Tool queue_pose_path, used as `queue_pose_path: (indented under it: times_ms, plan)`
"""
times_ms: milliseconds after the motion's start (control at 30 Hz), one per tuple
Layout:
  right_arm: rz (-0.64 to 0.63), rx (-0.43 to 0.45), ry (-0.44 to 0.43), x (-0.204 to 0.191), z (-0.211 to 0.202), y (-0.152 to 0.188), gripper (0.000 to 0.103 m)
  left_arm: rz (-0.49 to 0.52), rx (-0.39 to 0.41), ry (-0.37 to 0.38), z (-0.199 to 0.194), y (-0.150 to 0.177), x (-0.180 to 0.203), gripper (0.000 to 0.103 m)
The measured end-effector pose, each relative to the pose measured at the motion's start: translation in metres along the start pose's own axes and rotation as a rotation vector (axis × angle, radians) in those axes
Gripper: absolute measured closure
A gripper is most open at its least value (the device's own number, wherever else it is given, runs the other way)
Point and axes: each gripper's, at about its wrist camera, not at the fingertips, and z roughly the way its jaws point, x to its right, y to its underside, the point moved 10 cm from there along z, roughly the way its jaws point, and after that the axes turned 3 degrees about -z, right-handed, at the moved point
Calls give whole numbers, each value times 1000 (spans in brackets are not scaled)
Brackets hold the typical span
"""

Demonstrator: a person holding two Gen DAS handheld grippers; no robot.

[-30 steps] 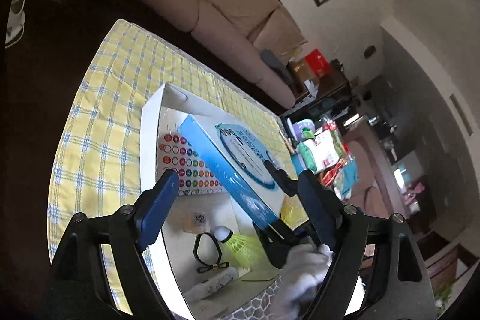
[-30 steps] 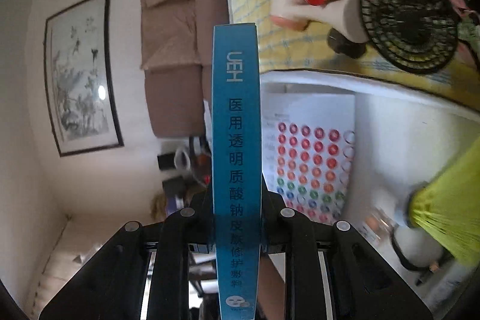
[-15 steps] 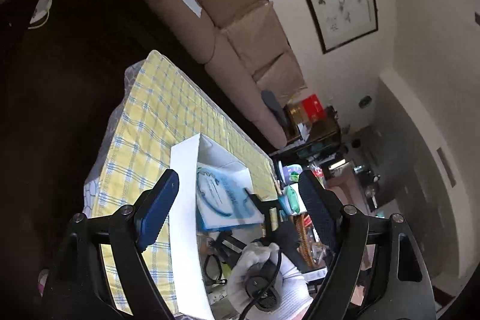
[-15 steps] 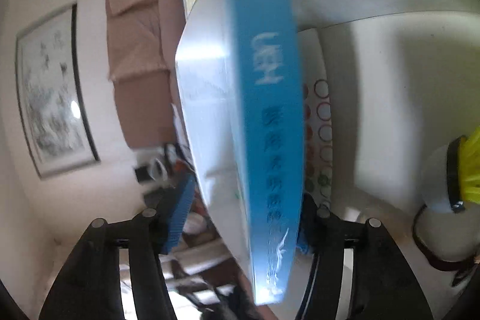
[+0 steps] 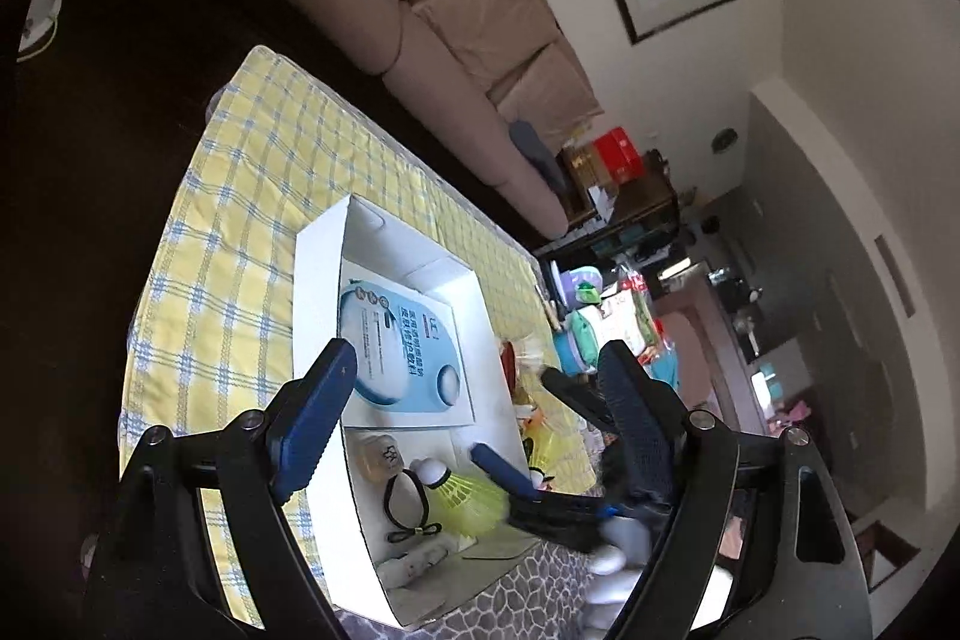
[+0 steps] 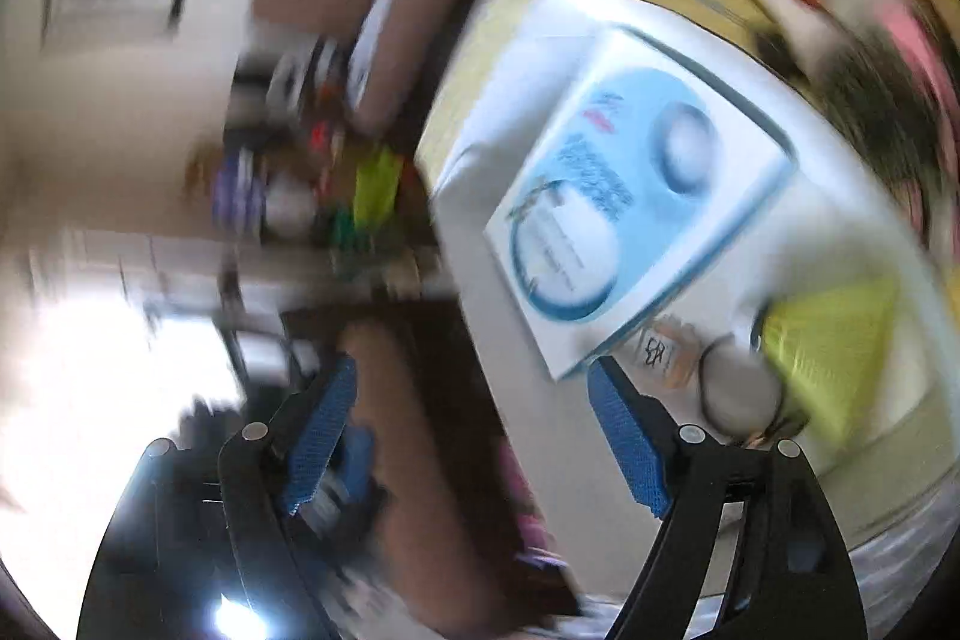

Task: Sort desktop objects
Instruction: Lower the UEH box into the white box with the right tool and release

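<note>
A flat blue-and-white mask box (image 5: pixel 399 358) lies inside the white storage box (image 5: pixel 318 280) on the yellow checked cloth. It also shows in the blurred right wrist view (image 6: pixel 630 208). A yellow shuttlecock (image 5: pixel 462 493), a black hair tie (image 5: pixel 408 505) and a small amber bottle (image 5: pixel 375 457) lie in the storage box nearer me. My left gripper (image 5: pixel 474 400) is open and empty above the storage box. My right gripper (image 6: pixel 474 430) is open and empty, just off the mask box's corner; it also shows in the left wrist view (image 5: pixel 540 448).
A brown sofa (image 5: pixel 420 16) stands beyond the table. Several colourful items (image 5: pixel 576 334) crowd the cloth right of the storage box. The cloth's left part (image 5: pixel 228 220) is bare. A grey pebble-patterned surface (image 5: pixel 498 598) lies at the storage box's near end.
My right gripper held the mask box upright, laid it flat into the storage box, opened and pulled back. My left gripper stayed open above the box.
</note>
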Motion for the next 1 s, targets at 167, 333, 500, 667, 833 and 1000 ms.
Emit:
queue_pose_path:
  times_ms: [167,333,500,667,833,1000]
  plan:
    - [-197,-184,134,27,13,29,27,14,-18,-17,3,5,1,22]
    - [-169,-307,218,49,52,34,44,26,-33,-24,6,10,5,22]
    - [-146,-321,249,59,61,30,47,19,-33,-17,5,10,6,22]
    - [-159,-273,268,55,62,9,47,17,-22,-4,-2,6,8,22]
    - [-150,-252,248,52,73,3,47,14,-25,-1,-2,7,9,21]
    - [-172,-217,240,42,67,2,47,21,-27,1,-1,10,14,21]
